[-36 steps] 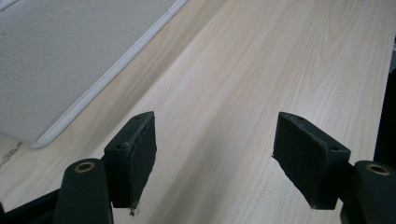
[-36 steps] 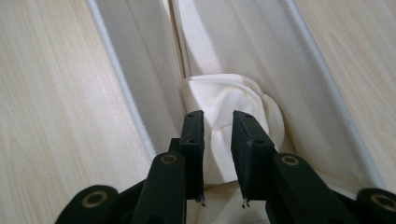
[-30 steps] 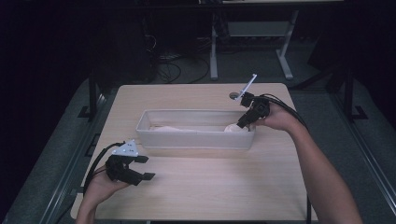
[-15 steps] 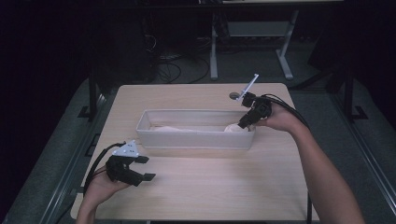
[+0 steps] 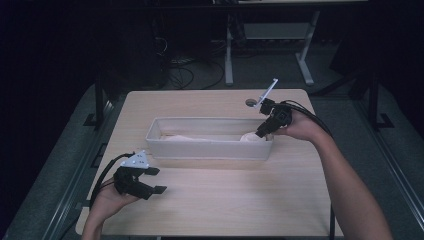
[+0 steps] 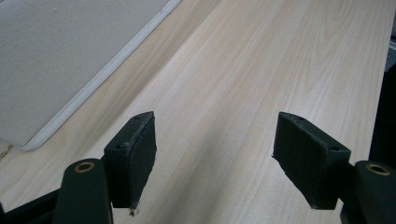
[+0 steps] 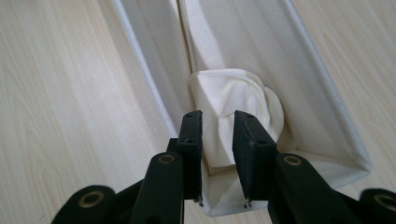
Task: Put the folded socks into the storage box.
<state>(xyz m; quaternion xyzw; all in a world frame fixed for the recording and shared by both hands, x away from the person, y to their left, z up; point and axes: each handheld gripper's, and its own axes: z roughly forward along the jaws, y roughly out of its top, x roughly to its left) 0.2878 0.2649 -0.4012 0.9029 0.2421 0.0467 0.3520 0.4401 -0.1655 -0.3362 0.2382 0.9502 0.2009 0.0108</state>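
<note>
A long white fabric bin (image 5: pixel 210 149) lies across the middle of the wooden table. A rolled white cloth (image 5: pixel 250 137) sits at its right end. My right gripper (image 5: pixel 261 133) points down over that end. In the right gripper view the rolled cloth (image 7: pixel 247 93) lies in the bin's corner (image 7: pixel 154 56) just past my right gripper (image 7: pixel 218 116). Its jaws stand a narrow gap apart with nothing pinched between the pads. My left gripper (image 5: pixel 158 180) rests near the table's front left, jaws wide open. In the left gripper view my left gripper (image 6: pixel 215 140) has bare wood between its jaws, and the bin's wall (image 6: pixel 56 56) is at upper left.
More pale cloth (image 5: pixel 185 137) lies flat along the bin's floor toward the left. A round cable hole (image 5: pixel 250 102) is in the tabletop behind the bin. Bare tabletop (image 5: pixel 235 200) stretches in front of the bin. Desk legs and cables stand on the dark floor beyond.
</note>
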